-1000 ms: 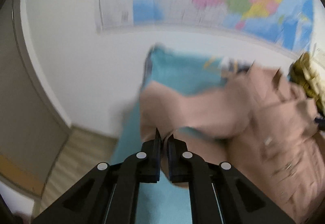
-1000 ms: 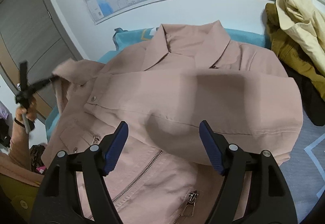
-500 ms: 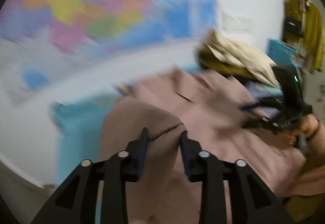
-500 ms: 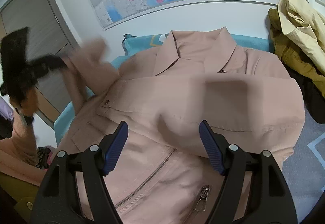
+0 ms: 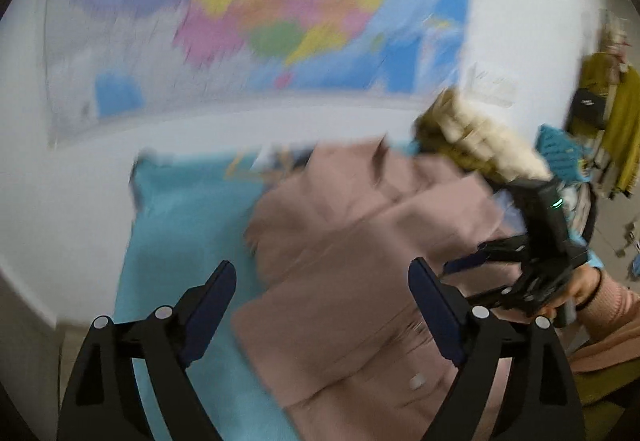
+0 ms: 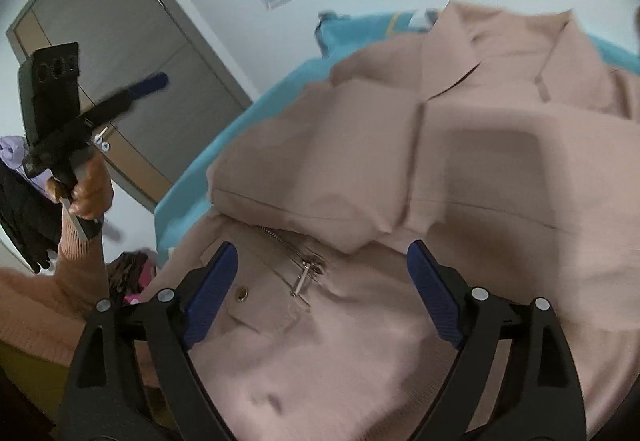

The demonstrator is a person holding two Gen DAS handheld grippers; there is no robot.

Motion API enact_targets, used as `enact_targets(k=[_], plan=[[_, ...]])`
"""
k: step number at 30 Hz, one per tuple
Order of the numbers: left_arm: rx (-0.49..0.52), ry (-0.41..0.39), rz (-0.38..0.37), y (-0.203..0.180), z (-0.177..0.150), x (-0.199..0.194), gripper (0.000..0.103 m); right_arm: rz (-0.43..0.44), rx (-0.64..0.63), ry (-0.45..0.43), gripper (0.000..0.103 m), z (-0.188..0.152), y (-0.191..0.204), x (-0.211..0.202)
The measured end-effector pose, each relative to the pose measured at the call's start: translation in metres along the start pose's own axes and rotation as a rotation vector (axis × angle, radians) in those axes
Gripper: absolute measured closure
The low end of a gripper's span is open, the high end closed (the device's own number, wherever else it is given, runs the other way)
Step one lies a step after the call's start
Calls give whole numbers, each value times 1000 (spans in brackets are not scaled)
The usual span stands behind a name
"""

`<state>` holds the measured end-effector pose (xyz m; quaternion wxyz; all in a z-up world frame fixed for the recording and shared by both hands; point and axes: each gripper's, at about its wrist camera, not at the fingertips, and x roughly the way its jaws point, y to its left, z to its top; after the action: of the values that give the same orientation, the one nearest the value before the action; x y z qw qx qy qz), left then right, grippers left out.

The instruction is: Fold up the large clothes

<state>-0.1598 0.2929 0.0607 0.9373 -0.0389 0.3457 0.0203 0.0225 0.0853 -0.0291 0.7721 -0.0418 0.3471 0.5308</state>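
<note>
Centre of both views: pink jacket (image 6: 420, 169) is laid flat on the teal cover (image 5: 180, 217), collar toward the wall map (image 5: 248, 13), so folds can be made against a flat surface.
Sleeves: both are seen folded across the chest, zipper (image 6: 304, 269) exposed below.
Left gripper (image 5: 320, 305): jaws are opening, spread wide, nothing pinched; cloth lies beneath only.
Right gripper (image 6: 320, 289): jaws are opening, nothing clamped.
Judgement: sleeve fold is judged released; hem fold is judged not yet done.
</note>
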Motion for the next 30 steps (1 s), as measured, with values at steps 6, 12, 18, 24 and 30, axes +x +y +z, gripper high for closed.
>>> enact_targets(k=[6, 12, 18, 24, 30], plan=[[-160, 224, -129, 30, -37, 67, 56, 9, 14, 31, 45, 9, -1, 17], [-22, 141, -322, -33, -34, 31, 99, 28, 59, -82, 89, 20, -23, -29], [165, 66, -519, -114, -23, 19, 91, 31, 153, -156, 78, 26, -50, -66], [-22, -28, -147, -43, -32, 20, 28, -36, 67, -108, 35, 10, -31, -55], [-288, 112, 33, 39, -54, 54, 23, -1, 101, -99, 33, 1, -36, -50]])
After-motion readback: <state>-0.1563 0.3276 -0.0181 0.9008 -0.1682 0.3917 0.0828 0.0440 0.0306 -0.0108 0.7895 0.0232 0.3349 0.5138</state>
